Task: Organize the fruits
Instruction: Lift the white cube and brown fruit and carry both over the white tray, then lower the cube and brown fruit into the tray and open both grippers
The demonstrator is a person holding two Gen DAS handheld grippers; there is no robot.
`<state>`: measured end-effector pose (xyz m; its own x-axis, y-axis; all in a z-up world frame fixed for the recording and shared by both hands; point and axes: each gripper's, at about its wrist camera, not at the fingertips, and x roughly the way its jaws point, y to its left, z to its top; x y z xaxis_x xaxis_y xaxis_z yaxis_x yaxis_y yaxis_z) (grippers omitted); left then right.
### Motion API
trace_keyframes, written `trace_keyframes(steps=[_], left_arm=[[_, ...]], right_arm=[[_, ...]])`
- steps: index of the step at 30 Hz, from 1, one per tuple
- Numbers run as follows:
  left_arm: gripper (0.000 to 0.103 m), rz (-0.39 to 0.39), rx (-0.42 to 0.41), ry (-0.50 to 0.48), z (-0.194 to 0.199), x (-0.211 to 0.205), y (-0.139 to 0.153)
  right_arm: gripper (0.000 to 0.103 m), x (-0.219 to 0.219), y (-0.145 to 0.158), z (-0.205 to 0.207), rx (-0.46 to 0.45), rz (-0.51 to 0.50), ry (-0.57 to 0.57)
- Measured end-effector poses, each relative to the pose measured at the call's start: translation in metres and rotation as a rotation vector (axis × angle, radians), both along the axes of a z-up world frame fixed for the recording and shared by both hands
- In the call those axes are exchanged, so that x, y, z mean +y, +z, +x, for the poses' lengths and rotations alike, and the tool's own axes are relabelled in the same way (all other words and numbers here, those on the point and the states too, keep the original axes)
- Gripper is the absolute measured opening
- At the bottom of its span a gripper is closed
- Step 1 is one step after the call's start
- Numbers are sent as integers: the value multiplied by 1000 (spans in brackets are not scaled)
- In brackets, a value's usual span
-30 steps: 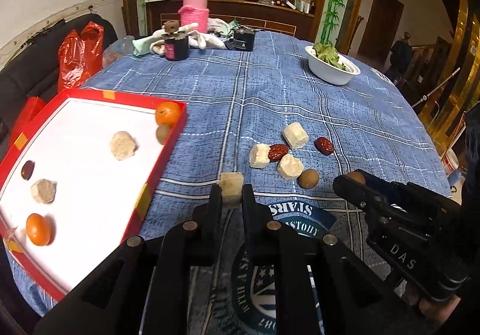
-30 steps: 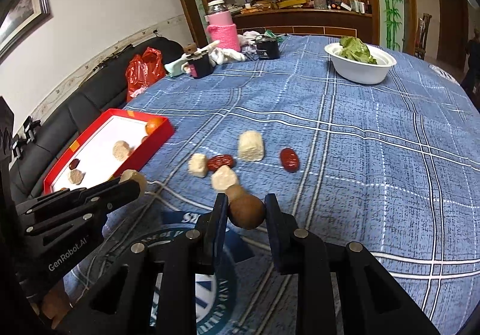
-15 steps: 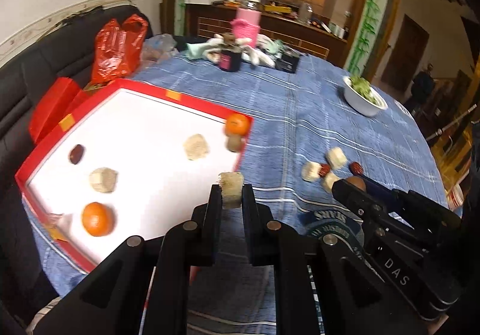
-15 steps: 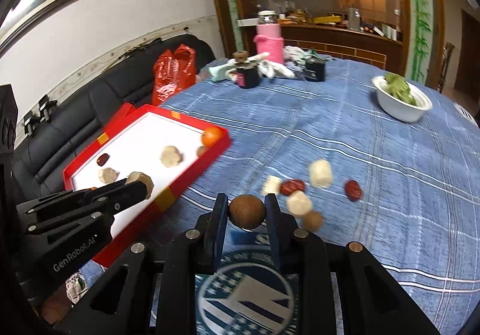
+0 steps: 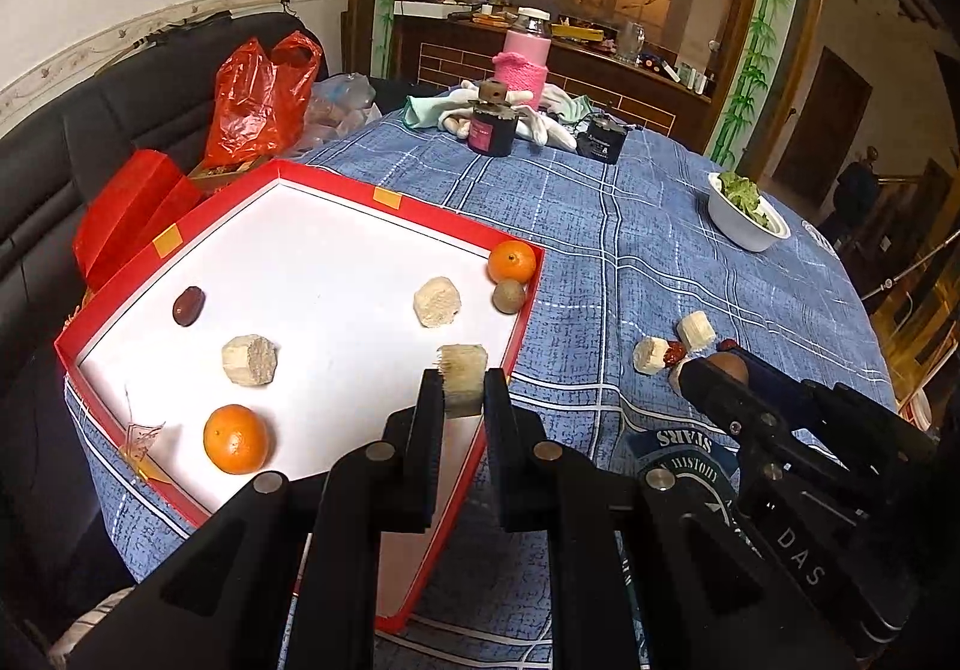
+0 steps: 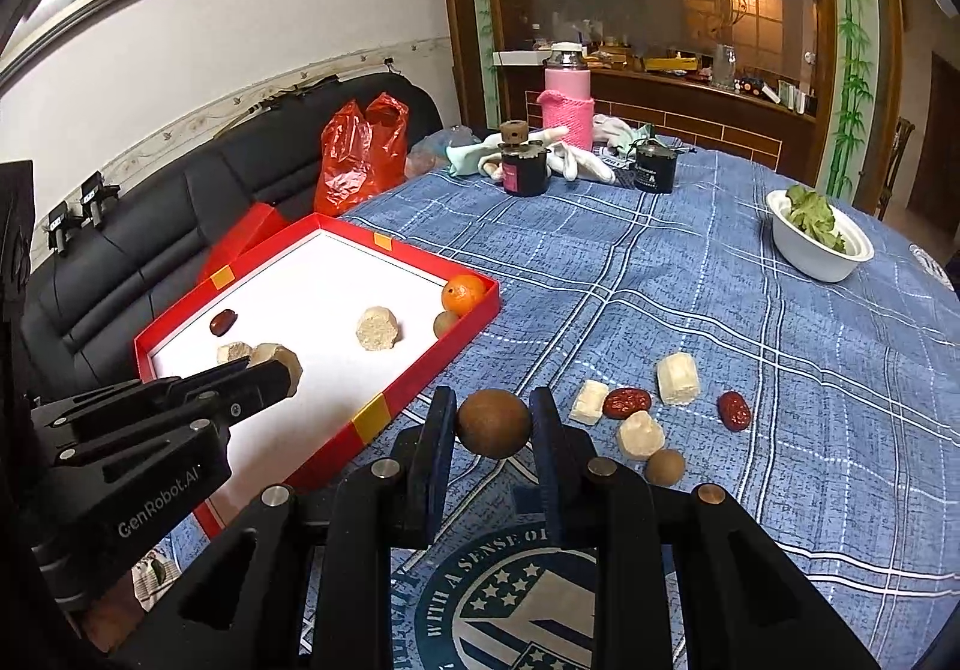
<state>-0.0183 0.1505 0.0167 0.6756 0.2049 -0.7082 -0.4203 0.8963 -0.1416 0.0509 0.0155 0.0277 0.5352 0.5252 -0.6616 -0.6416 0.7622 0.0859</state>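
My left gripper [image 5: 462, 391] is shut on a pale sugarcane piece [image 5: 462, 373], held above the near right part of the red tray [image 5: 510, 358]. The tray holds two oranges [image 5: 236, 439], two cane pieces [image 5: 437, 301], a red date [image 5: 188, 305] and a brown round fruit [image 5: 509, 296]. My right gripper [image 6: 493, 424] is shut on a brown round fruit [image 6: 493, 422], above the cloth beside the tray's edge [image 6: 384, 412]. On the cloth lie cane pieces [image 6: 678, 377], red dates [image 6: 627, 401] and a brown fruit [image 6: 665, 467].
A white bowl of greens [image 6: 819, 238] stands at the far right. A pink bottle [image 6: 567, 96], dark jars [image 6: 524, 165] and white gloves [image 6: 576, 159] stand at the back. A red plastic bag [image 6: 360, 153] lies on the black sofa on the left.
Both grippers have moved left toward the tray with their loads. The left gripper now hangs over the tray's white floor; the right one has neared the tray's edge.
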Motion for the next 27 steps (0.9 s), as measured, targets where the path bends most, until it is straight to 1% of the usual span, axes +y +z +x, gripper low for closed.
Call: trace_keyframes(steps=[10,15,17,27], left_arm=[[11,12,14,21,4,4,-2],[11,30,20,56,4,13,-1],[11,45,23,71,4,17,-1],[11,48,44,164,0,50,-4]], right_arm=[[25,-2,-2,2,9,7,1],[25,7,-3,4,16,13,21],[25,13,-3,5,21,21,32],[25,56,3,7,26,41,108]])
